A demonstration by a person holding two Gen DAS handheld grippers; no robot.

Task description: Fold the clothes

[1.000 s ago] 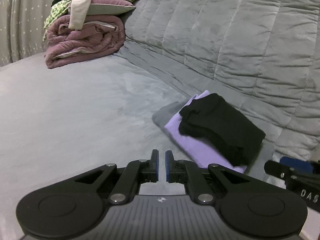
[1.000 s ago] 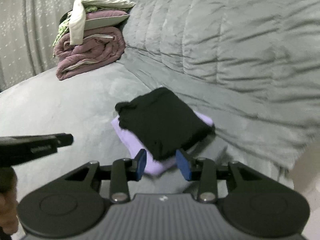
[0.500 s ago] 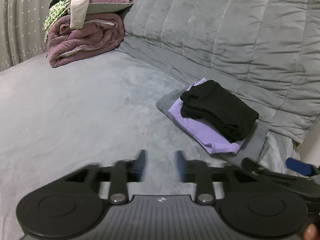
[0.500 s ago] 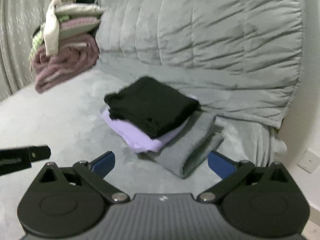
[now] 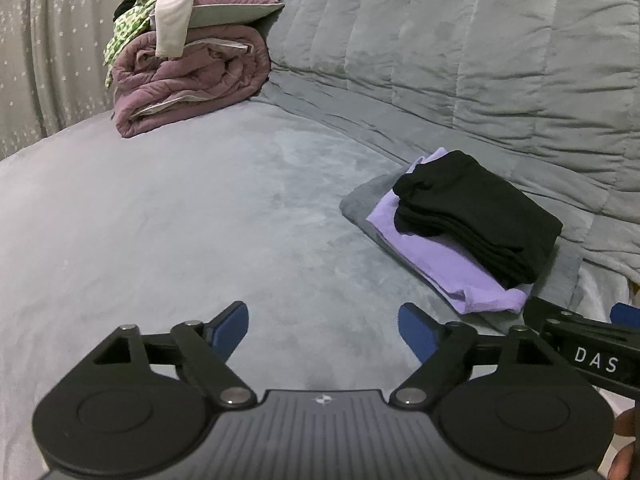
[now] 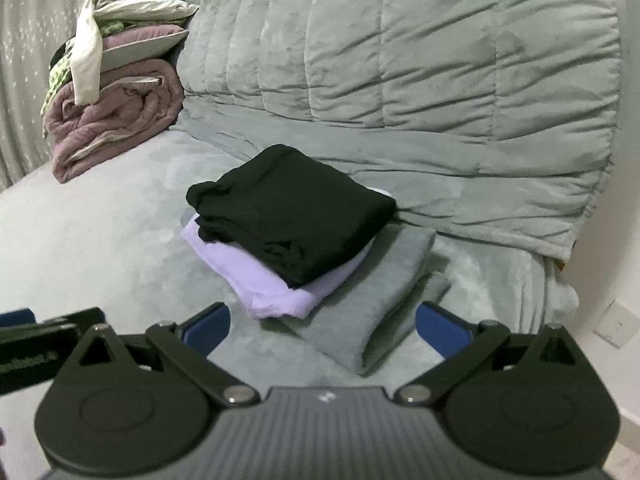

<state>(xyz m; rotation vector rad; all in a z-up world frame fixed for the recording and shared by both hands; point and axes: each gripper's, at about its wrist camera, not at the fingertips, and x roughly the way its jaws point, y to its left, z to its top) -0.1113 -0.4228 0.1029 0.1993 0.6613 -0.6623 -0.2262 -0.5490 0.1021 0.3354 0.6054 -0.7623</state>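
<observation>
Folded stack set down, both my hand-held grippers free of it

My left hand-held gripper is opening over bare bed; my right hand-held gripper gapes empty. The black garment tops the purple one and grey one, beside the quilt, likely out of the way.

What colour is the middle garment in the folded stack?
Lilac folded garment, clearest in the right wrist view.

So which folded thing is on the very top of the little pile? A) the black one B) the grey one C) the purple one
A: the black garment lies on the purple one, which lies on the grey one.
</observation>
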